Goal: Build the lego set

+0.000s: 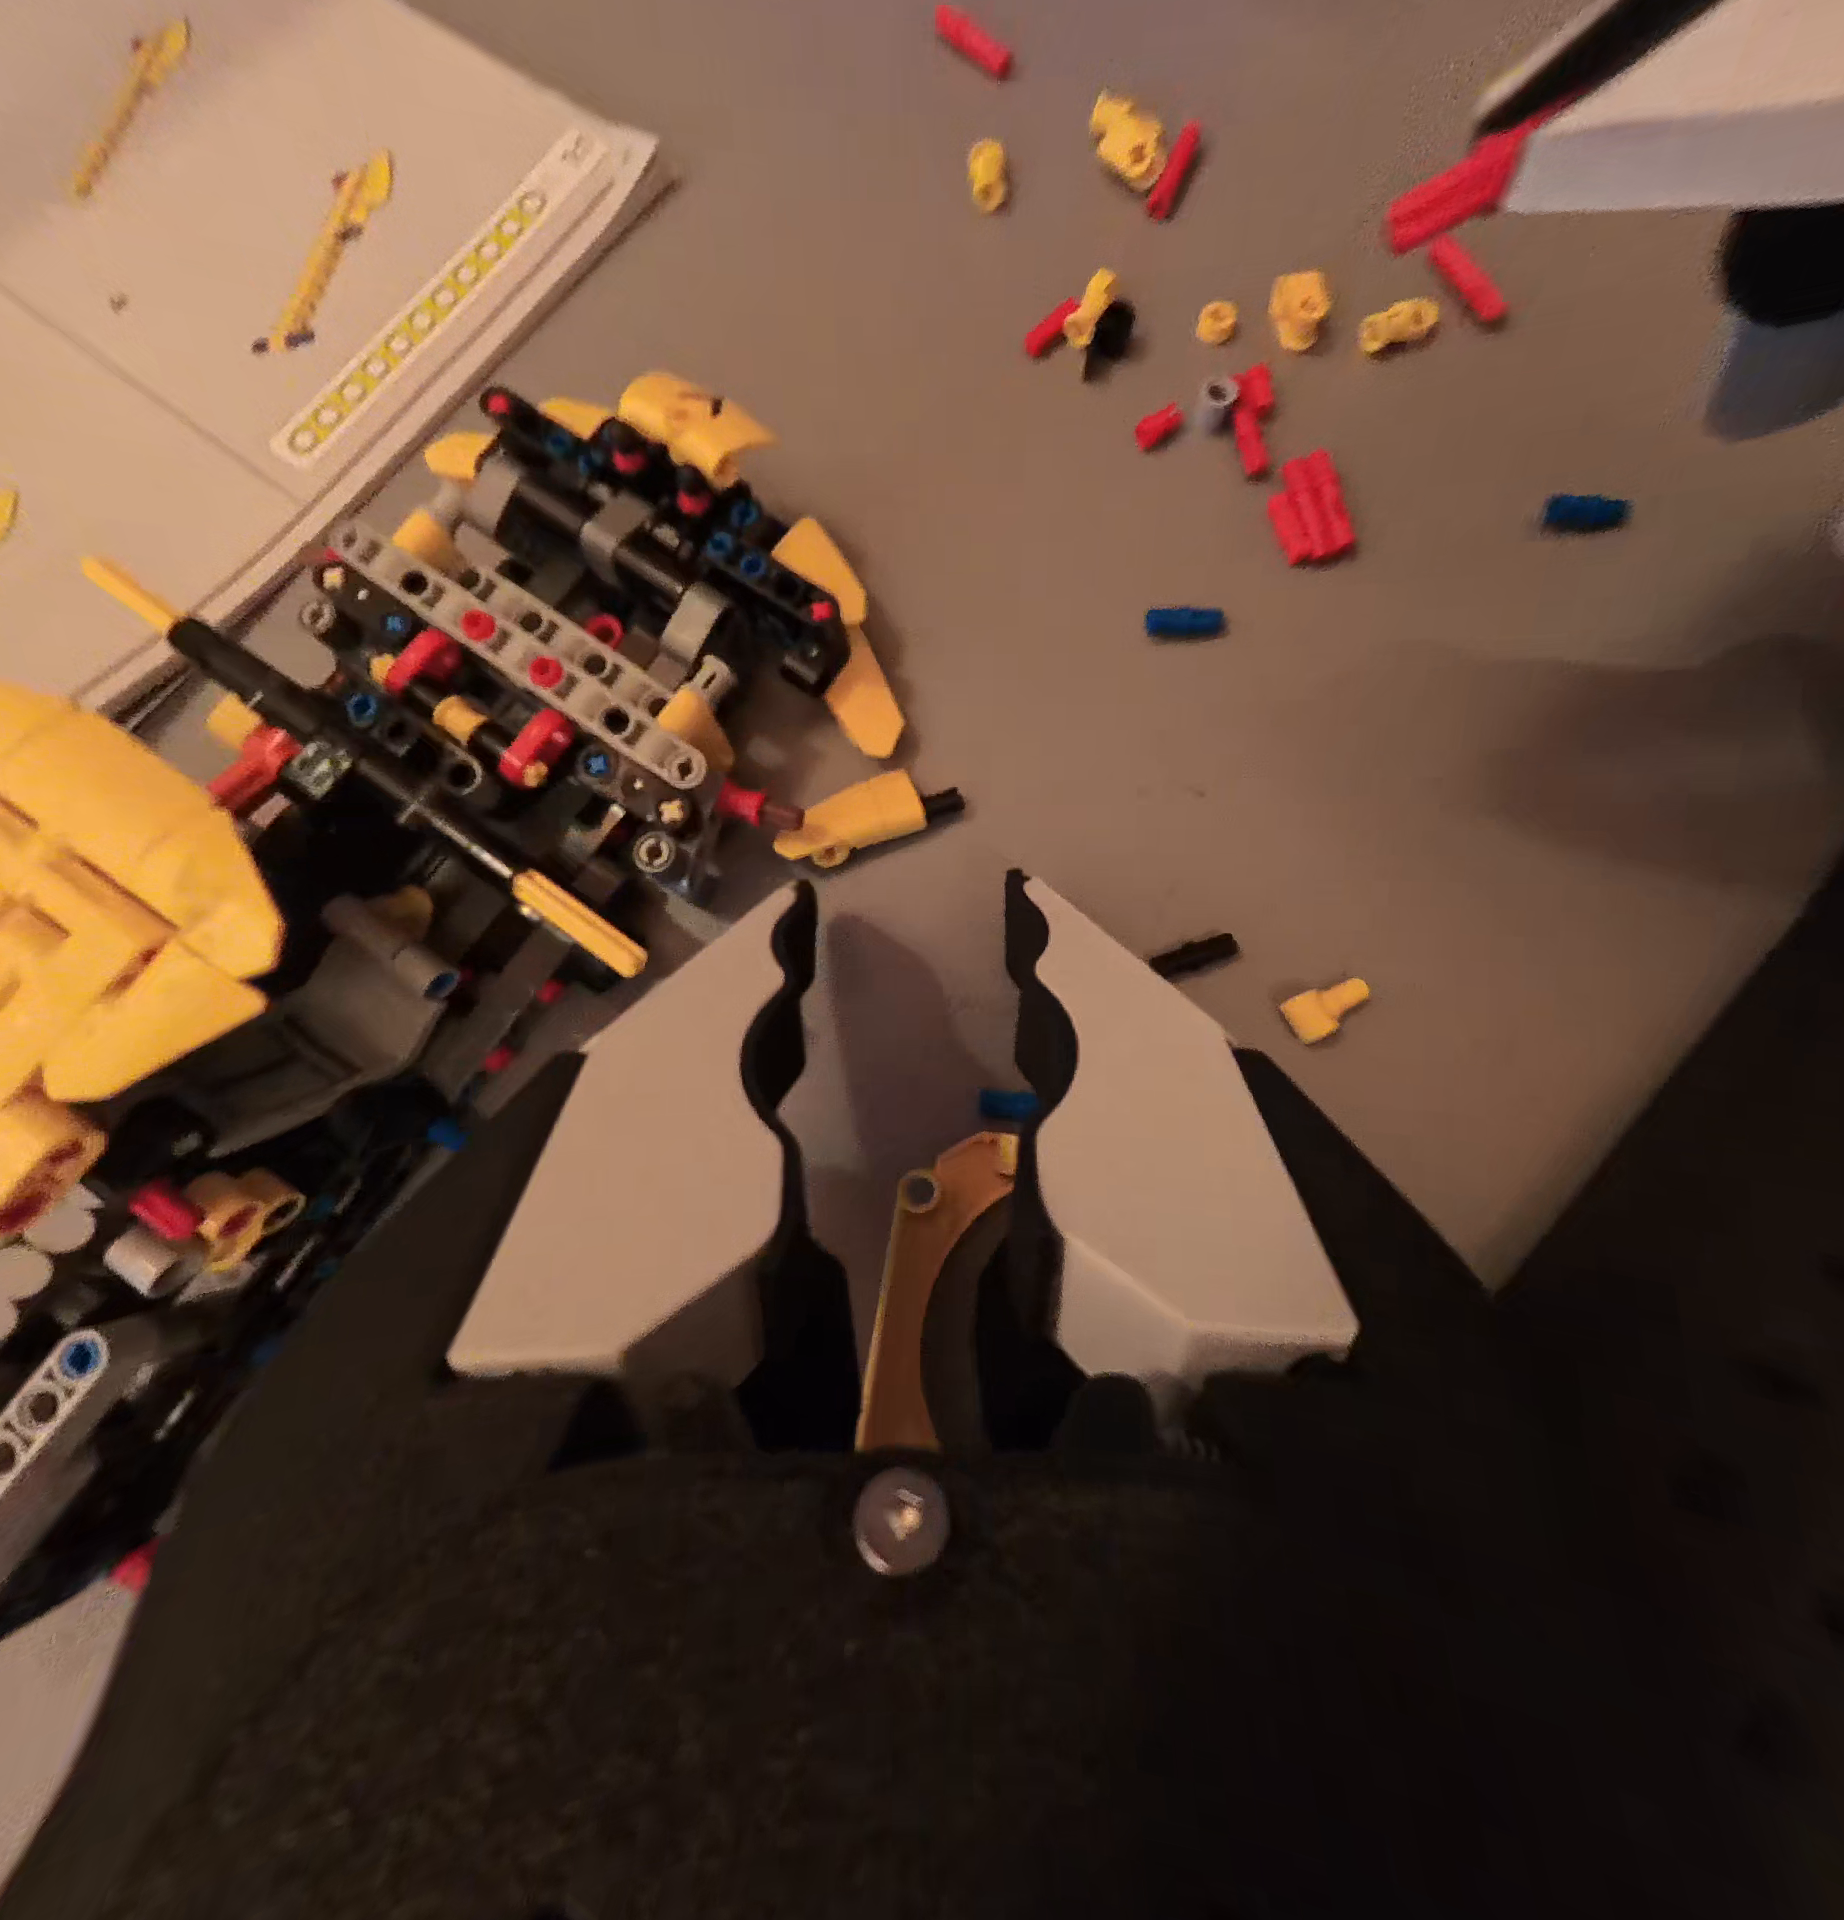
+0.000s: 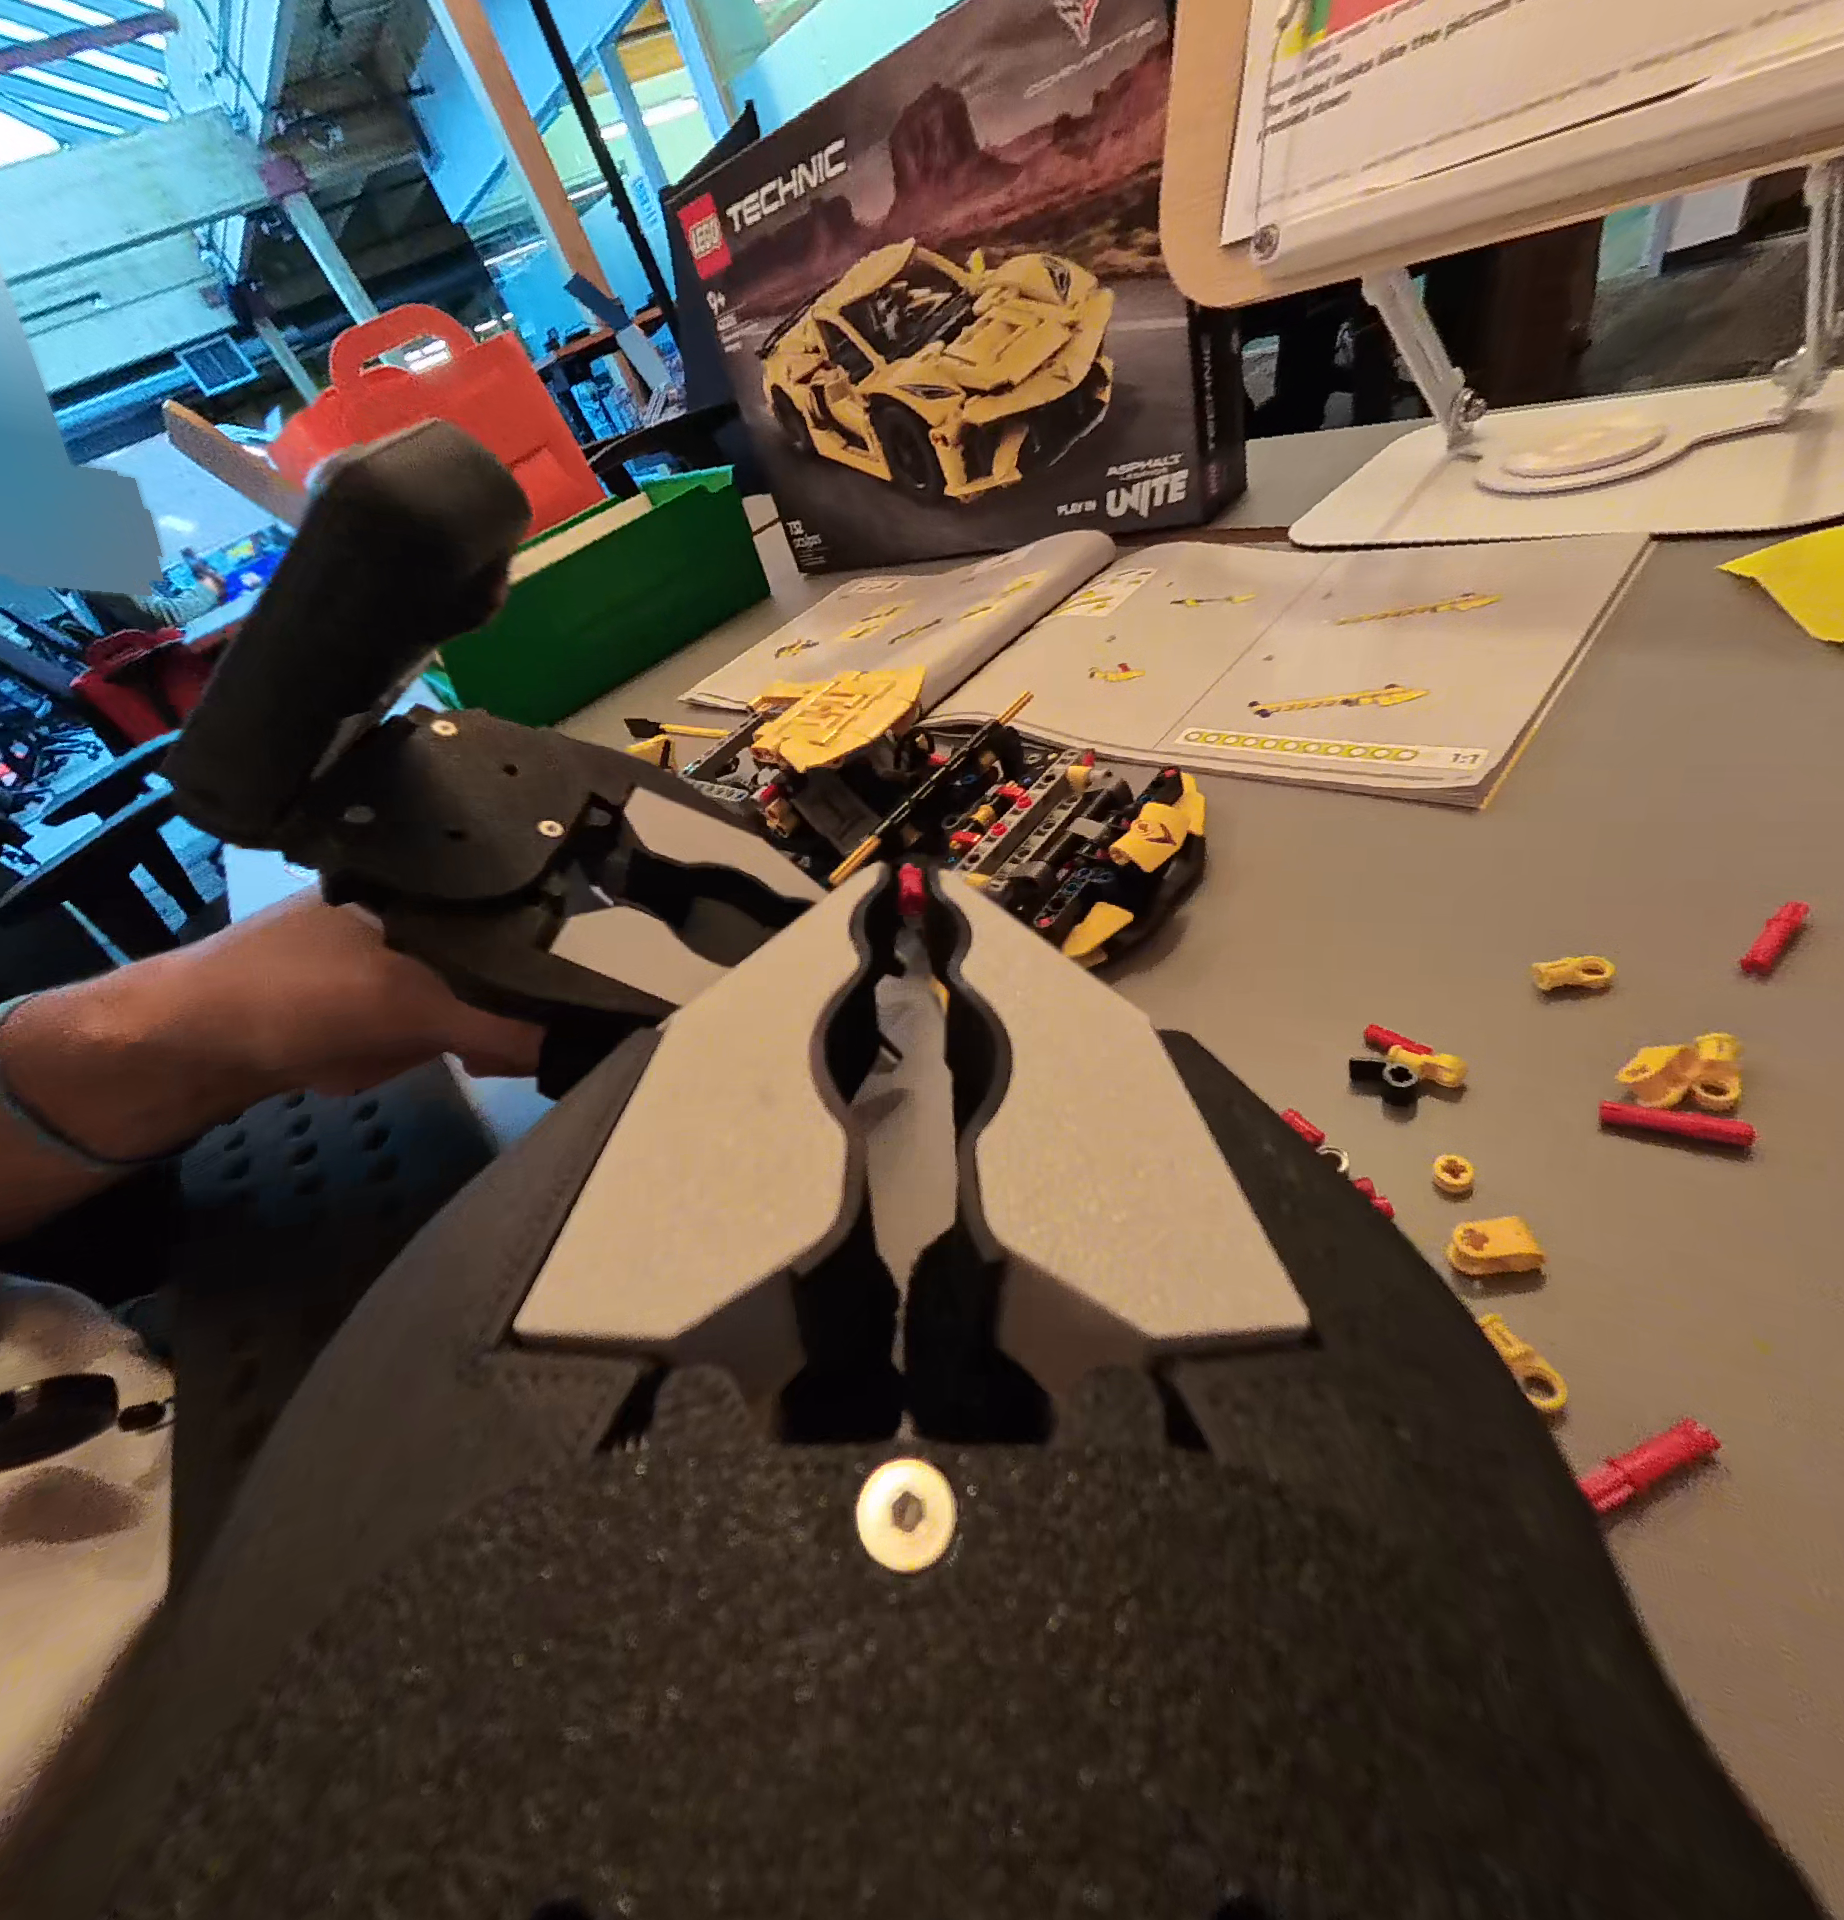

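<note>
One printed set box (image 2: 959, 343) stands behind the open instruction booklet (image 2: 1209, 665).

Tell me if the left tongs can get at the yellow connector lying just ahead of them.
Probably yes: the left tongs are open and empty, and only bare table lies between them and the yellow connector, to their right.

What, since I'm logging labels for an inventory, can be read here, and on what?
I don't quote writing; these things bear it:
Set box, behind the booklet: brand marks, lettering and numbers, legible.
Open instruction booklet: small print, mostly too small to read.
White sheet on the stand: printed lines, blurred and cut off by the frame.
</note>
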